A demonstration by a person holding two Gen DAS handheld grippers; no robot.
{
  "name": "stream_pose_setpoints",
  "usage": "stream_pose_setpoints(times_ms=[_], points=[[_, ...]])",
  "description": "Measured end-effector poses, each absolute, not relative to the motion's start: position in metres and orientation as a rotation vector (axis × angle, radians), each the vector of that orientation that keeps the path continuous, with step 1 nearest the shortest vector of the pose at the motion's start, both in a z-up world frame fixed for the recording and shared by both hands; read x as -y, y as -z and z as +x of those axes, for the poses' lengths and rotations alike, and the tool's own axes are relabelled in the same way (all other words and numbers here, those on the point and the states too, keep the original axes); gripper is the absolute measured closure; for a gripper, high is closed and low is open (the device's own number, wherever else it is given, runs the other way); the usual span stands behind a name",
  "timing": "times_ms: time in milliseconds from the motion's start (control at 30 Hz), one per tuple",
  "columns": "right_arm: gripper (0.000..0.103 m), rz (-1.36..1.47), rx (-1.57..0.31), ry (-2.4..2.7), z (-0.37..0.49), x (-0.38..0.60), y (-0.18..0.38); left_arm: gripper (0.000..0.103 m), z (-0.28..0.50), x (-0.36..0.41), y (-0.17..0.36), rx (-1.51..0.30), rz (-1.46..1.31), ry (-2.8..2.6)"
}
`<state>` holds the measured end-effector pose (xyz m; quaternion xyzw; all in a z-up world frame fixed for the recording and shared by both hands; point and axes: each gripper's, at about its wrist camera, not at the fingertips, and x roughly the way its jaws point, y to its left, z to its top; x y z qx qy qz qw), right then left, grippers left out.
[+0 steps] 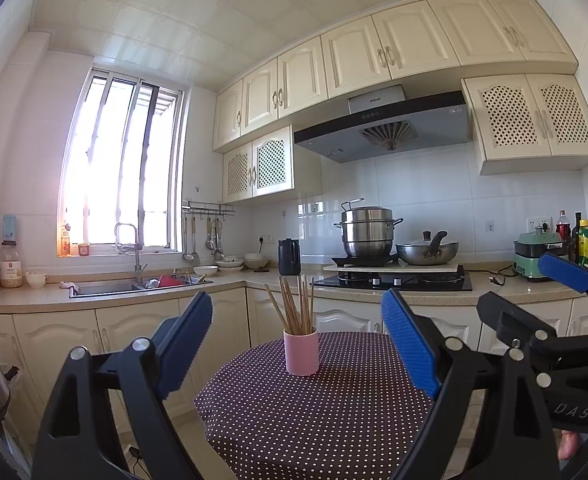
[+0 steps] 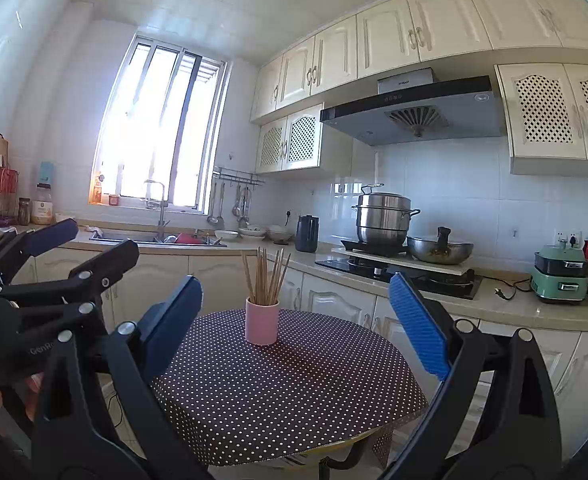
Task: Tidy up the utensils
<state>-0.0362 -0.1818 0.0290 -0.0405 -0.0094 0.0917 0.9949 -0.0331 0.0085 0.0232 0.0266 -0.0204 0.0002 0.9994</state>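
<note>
A pink cup (image 1: 301, 351) stands upright on a round table with a dark polka-dot cloth (image 1: 314, 412); it also shows in the right wrist view (image 2: 261, 322). Several wooden chopsticks (image 1: 294, 304) stand in the cup (image 2: 265, 276). My left gripper (image 1: 298, 312) is open and empty, held back from the cup. My right gripper (image 2: 296, 298) is open and empty, also short of the cup. Each gripper shows at the edge of the other's view: the right one (image 1: 534, 292), the left one (image 2: 93, 240).
A kitchen counter (image 1: 229, 284) runs behind the table with a sink (image 1: 133, 286), bowls (image 1: 229, 264), a dark kettle (image 1: 289, 257), a stove with a steamer pot (image 1: 368, 232) and a wok (image 1: 428, 250). A green appliance (image 1: 534, 256) and bottles stand at the right.
</note>
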Motion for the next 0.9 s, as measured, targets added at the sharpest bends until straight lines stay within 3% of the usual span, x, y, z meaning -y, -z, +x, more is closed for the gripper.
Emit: stream_pose_setpoints(times_ms=[900], points=[[0.009,-0.049,-0.122,-0.195,0.024,0.187,0.014,0.018,0.024,-0.006,0.011,-0.096,0.082,-0.017]])
